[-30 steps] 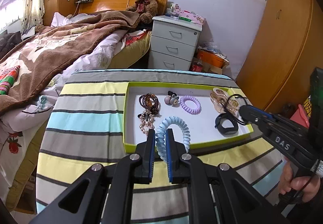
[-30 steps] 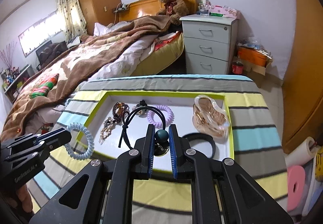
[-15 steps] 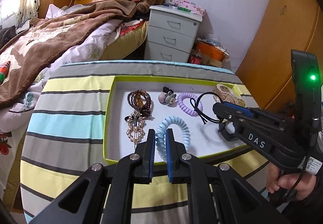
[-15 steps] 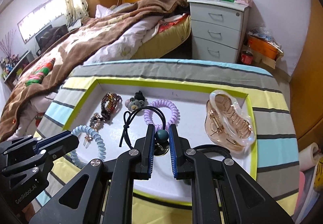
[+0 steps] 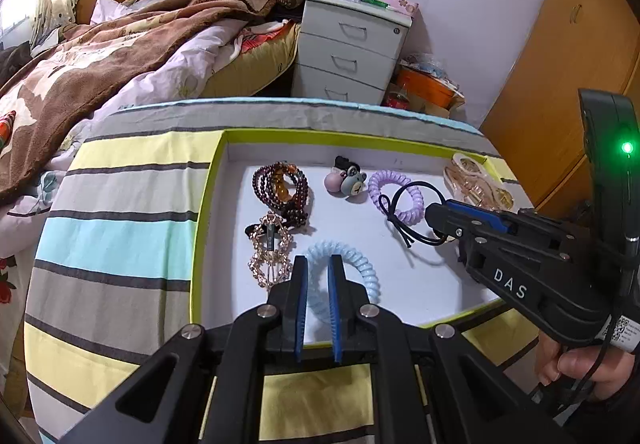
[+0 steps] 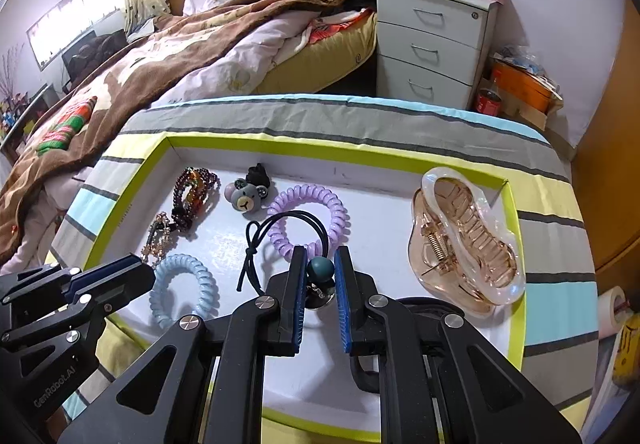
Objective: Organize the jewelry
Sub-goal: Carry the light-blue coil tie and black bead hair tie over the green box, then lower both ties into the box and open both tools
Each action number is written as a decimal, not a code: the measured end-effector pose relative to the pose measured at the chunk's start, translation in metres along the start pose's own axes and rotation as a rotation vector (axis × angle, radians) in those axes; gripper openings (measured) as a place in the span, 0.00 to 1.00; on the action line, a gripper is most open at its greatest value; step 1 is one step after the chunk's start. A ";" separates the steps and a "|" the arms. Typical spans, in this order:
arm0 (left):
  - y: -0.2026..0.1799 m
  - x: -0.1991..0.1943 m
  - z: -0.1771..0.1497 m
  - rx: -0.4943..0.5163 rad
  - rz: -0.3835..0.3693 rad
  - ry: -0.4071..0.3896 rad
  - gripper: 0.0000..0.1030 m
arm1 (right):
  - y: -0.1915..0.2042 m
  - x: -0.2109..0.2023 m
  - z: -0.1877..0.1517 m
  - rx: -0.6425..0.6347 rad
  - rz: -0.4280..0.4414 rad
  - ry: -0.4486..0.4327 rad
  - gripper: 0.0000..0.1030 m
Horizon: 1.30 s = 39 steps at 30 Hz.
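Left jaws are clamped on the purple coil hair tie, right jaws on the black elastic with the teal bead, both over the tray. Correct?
Not quite. The left gripper holds the light blue coil hair tie, not the purple one; the left wrist view shows it. The purple coil hair tie lies loose in the tray. The right gripper is indeed on the black elastic with the teal bead.

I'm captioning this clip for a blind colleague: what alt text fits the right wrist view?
The right gripper pinches a black elastic hair tie by its teal bead over a white, green-rimmed tray. The tray holds a purple coil tie, amber claw clip and blue coil tie.
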<state>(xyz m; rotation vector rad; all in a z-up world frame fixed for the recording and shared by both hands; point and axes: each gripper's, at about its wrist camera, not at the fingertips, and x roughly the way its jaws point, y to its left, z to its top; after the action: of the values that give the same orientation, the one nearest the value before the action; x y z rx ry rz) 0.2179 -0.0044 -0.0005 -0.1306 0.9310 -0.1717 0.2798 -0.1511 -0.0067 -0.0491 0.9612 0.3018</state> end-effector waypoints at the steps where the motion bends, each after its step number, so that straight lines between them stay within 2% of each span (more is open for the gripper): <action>1: 0.000 0.001 0.000 -0.001 -0.001 0.003 0.10 | 0.000 0.001 0.000 0.000 -0.001 0.000 0.14; 31: 0.005 0.010 -0.003 -0.015 0.015 0.041 0.10 | -0.003 0.009 -0.002 0.014 -0.035 0.013 0.14; 35: 0.003 0.010 -0.001 -0.009 0.023 0.039 0.11 | -0.004 0.004 -0.002 0.023 -0.034 0.000 0.20; 39: 0.003 0.009 -0.001 -0.010 0.027 0.036 0.19 | -0.008 -0.001 -0.002 0.034 -0.031 -0.009 0.22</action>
<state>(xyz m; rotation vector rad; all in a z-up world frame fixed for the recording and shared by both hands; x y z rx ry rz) 0.2224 -0.0036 -0.0083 -0.1247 0.9687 -0.1449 0.2801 -0.1589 -0.0075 -0.0313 0.9553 0.2565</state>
